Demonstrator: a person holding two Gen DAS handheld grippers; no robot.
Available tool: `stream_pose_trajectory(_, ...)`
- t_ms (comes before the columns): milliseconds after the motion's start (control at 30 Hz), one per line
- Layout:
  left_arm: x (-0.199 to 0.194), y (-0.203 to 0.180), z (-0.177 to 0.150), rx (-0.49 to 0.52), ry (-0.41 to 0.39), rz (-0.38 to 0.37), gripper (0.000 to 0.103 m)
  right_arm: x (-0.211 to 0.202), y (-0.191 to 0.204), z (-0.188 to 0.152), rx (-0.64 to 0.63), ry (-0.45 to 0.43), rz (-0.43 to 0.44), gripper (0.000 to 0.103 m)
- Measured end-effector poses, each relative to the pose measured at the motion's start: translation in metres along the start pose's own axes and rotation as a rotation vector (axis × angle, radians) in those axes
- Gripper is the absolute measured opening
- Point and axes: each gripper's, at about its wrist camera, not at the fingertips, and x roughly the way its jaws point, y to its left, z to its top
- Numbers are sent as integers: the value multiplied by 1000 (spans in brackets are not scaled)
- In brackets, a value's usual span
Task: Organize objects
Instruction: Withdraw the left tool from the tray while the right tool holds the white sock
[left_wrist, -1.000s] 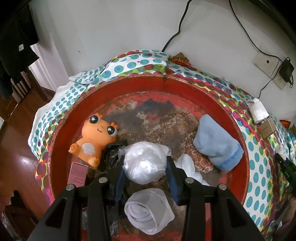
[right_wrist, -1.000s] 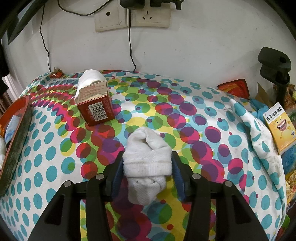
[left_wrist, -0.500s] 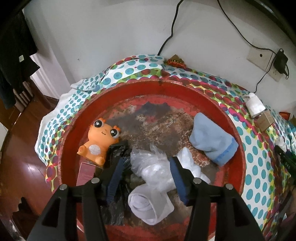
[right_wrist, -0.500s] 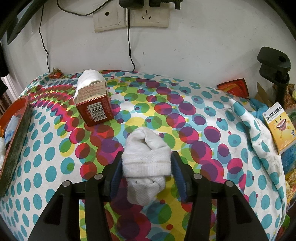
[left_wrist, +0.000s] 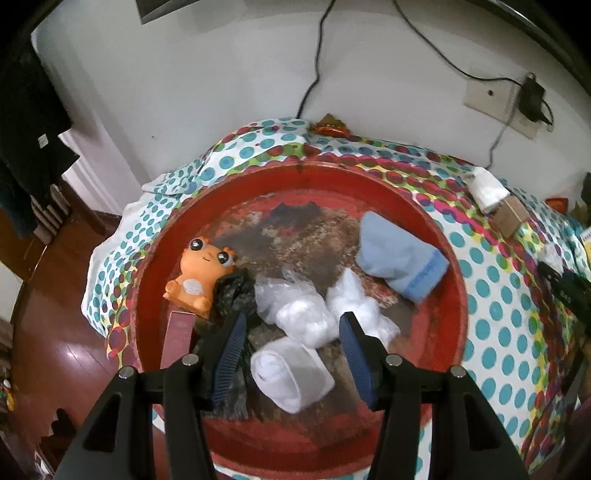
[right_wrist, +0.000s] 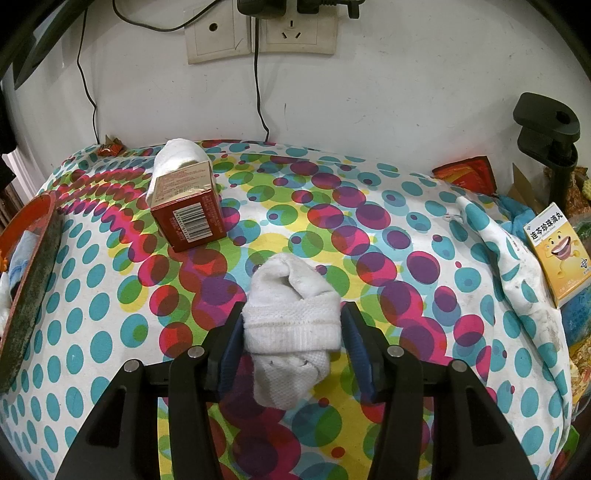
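Observation:
In the left wrist view my left gripper (left_wrist: 293, 319) hangs open above a round red basin (left_wrist: 454, 295), nothing pressed between its blue pads. Below it in the basin lie a crumpled clear plastic bag (left_wrist: 299, 306), a white rolled sock (left_wrist: 291, 373), a second white plastic wad (left_wrist: 354, 299), a blue rolled sock (left_wrist: 402, 258), an orange toy (left_wrist: 199, 273), a black bag (left_wrist: 236, 291) and a dark red box (left_wrist: 179, 339). In the right wrist view my right gripper (right_wrist: 291, 310) is shut on a white rolled sock (right_wrist: 291, 325) over the dotted tablecloth.
A red carton (right_wrist: 192, 214) stands at the back left of the cloth with another white sock (right_wrist: 177, 153) behind it. The basin's rim (right_wrist: 33, 258) shows at the left edge. A yellow box (right_wrist: 557, 251), a black clamp (right_wrist: 550, 129) and a red packet (right_wrist: 465, 173) crowd the right.
My left gripper opened, let go of the clear plastic bag into the basin and drew back upward. The right gripper and its sock stayed put.

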Motion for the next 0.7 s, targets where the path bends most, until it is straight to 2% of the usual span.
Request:
stream_pose_trajectory(233,-17,-21,-11,63,7,-37,54,1,-2,0,-3,1,-7,51)
stream_pose_trajectory(400,-28,-27,-22,70,8,-58,54,2,-7,0,6,3,-9,53)
stream_pose_trajectory(700,-39,-31,-38,87,7,-52,54,2,-8,1,8,3,-6,53)
